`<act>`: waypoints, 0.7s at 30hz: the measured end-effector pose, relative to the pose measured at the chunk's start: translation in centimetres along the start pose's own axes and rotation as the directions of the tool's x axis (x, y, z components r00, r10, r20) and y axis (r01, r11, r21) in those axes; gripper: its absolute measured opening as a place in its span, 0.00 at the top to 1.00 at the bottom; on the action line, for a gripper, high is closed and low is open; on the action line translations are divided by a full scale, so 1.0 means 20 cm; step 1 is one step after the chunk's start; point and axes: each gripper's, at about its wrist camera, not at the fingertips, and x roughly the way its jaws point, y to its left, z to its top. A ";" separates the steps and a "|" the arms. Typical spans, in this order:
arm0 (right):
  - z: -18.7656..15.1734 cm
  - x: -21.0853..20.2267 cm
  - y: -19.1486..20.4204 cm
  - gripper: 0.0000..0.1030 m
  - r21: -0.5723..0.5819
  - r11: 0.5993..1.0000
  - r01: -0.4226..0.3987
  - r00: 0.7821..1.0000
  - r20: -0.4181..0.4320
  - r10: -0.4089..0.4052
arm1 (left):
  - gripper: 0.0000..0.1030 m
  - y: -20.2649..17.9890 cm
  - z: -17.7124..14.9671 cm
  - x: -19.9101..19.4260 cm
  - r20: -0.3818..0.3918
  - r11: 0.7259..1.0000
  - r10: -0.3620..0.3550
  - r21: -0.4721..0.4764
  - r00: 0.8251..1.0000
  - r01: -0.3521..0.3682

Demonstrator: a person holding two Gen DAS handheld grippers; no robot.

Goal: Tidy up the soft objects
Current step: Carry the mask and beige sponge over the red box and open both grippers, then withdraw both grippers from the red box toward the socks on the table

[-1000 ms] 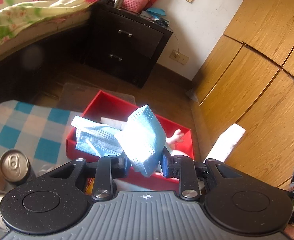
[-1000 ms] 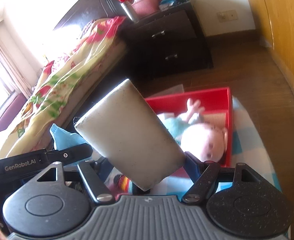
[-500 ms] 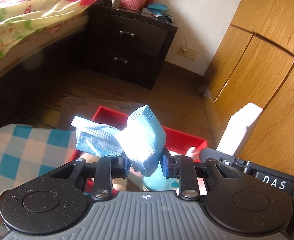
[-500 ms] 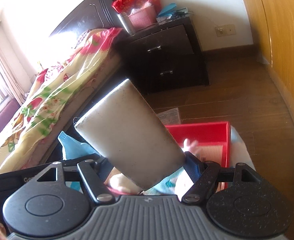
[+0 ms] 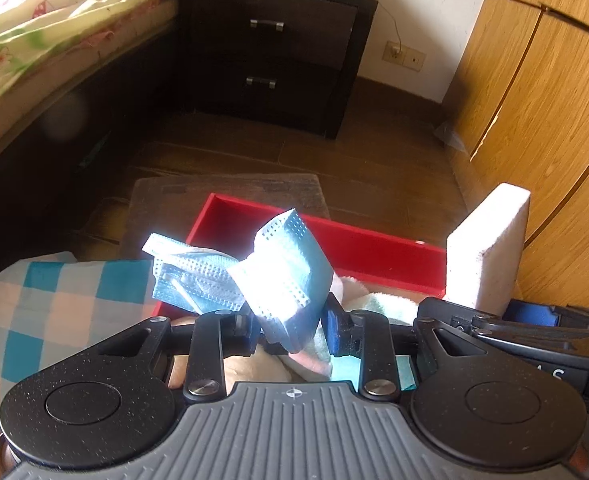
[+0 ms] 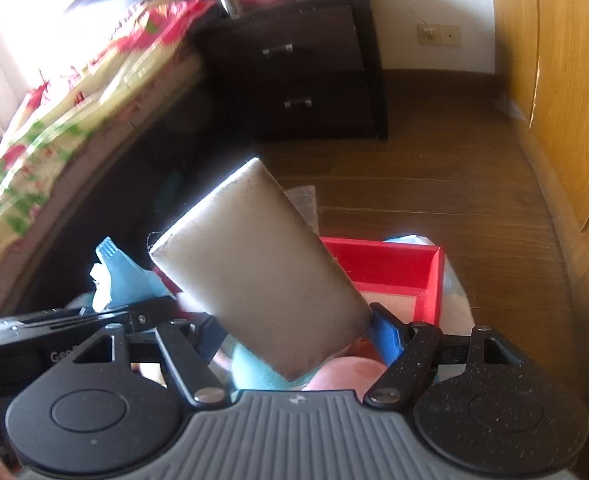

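Our left tongs [image 5: 290, 326] grasp a blue mask [image 5: 278, 276], and our right tongs [image 6: 294, 338] grasp a white sponge [image 6: 254, 272]. The doll [image 6: 346, 374] already lies in the red box [image 5: 374, 254]; we judge both held things remain to place.

Box [image 5: 374, 254] sits on cloth [image 5: 54, 300], nightstand [image 5: 278, 52] behind.
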 end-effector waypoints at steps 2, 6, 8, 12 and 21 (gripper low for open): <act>0.01 0.03 0.01 0.49 -0.029 0.999 0.022 0.999 -0.024 -0.022 | 0.69 -0.01 0.00 0.03 -0.015 1.000 0.007 0.004 1.000 -0.006; 0.04 0.06 0.03 0.49 -0.072 0.996 0.059 0.997 -0.049 -0.062 | 0.69 -0.02 0.01 0.07 -0.036 1.000 0.027 0.017 0.999 -0.027; 0.05 0.08 0.04 0.49 -0.089 0.994 0.060 0.994 -0.081 -0.068 | 0.67 -0.02 0.02 0.08 -0.047 0.999 0.038 0.020 0.998 -0.037; 0.06 0.12 0.04 0.47 -0.108 0.991 0.083 0.989 -0.116 -0.096 | 0.65 -0.02 0.03 0.11 -0.071 0.998 0.058 0.034 0.996 -0.056; 0.06 0.10 -0.02 0.37 -0.080 0.992 0.096 0.983 -0.150 -0.107 | 0.25 -0.02 0.03 0.05 -0.073 0.995 0.089 0.044 0.993 -0.086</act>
